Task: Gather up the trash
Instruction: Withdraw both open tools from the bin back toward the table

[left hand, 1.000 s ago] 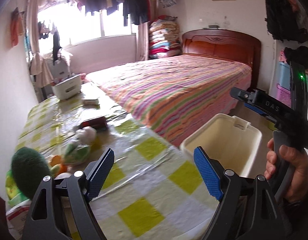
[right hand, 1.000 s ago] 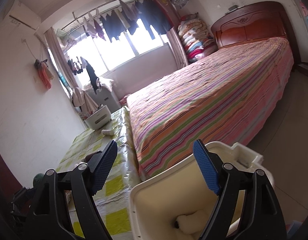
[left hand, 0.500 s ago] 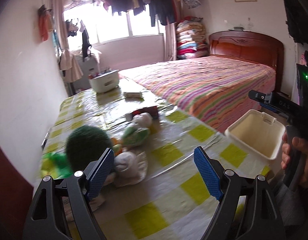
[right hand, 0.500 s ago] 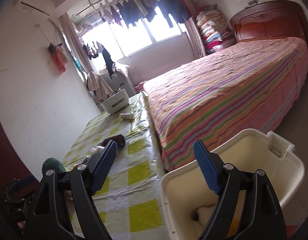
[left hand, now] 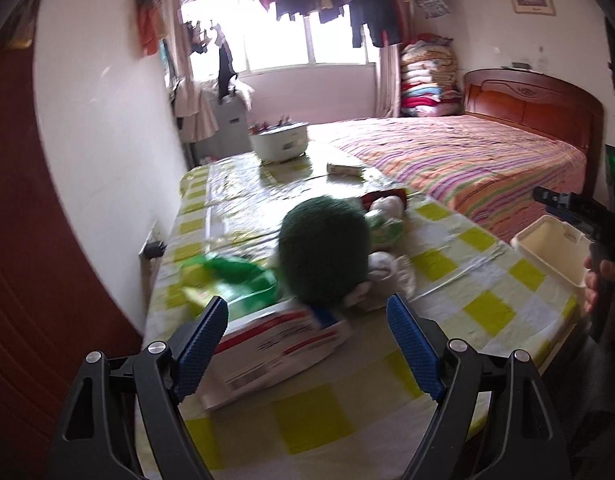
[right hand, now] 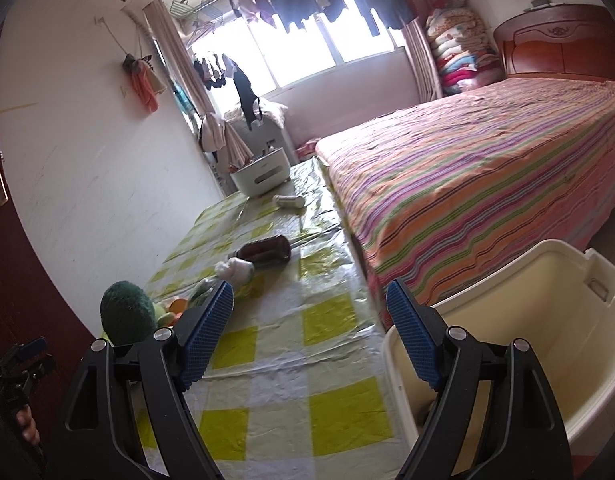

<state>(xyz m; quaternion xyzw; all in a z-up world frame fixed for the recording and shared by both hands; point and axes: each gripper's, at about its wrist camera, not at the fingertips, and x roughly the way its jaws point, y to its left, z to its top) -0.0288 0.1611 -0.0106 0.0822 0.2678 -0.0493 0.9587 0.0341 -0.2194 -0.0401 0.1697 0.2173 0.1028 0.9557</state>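
On the checked yellow tablecloth (left hand: 483, 312) lies a heap of trash: a white carton with red stripes (left hand: 275, 344), a green wrapper (left hand: 231, 276), crumpled white paper (left hand: 387, 268) and a round dark green fuzzy thing (left hand: 323, 248). My left gripper (left hand: 307, 344) hangs open just above the carton, nothing between its blue pads. My right gripper (right hand: 309, 332) is open too, over the table edge beside the cream plastic bin (right hand: 547, 344). That bin (left hand: 547, 252) shows at the right in the left wrist view. A brown bottle (right hand: 265, 252) lies farther along the table.
A striped bed (right hand: 487, 172) runs along the table's right side. At the table's far end stand a white container (left hand: 279, 142) and a small white tube (right hand: 289, 201). A white wall (left hand: 99, 120) and a dark red door (left hand: 27, 280) close the left side.
My left gripper swung left over the table, bringing the trash heap and the carton under its fingers. The right gripper turned left from the bin toward the table. Both stayed open.
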